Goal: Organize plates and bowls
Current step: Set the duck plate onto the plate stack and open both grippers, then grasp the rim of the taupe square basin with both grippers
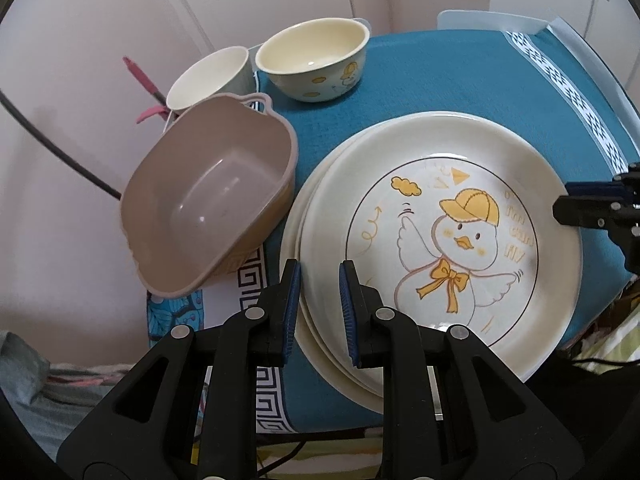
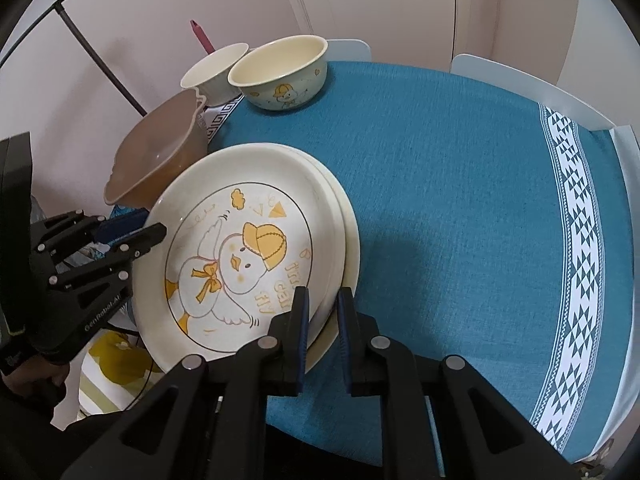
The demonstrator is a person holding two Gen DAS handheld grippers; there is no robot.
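where the left gripper's arm showed in the right wrist view, white lettering along it seemed to read "genrobot.ai", though the end was unclear. yellow letters on the top plate (image 1: 440,236), beside the duck in a yellow cap, were too stylised to read.

the stack of plates (image 2: 348,240) lay flat on the blue-clothed surface (image 2: 460,200), just ahead of both grippers. in the left wrist view the duck stood roughly upright, head away from the gripper; in the right wrist view it lay tilted, head away and to the right.

the left gripper (image 1: 320,300) was partly open, its blue pads on either side of the stack's near left rim, with a visible gap and no clear clamping. the right gripper (image 2: 323,318) was likewise partly open, straddling the near right rim; whether the pads touched could not be told.

beyond the left gripper and to its left, a brown plastic tub (image 1: 212,196) sat tilted at the surface's edge, just beside the plates. farther ahead stood a duck-printed bowl (image 1: 314,60) and, just beside it, a plain pale bowl (image 1: 208,76).
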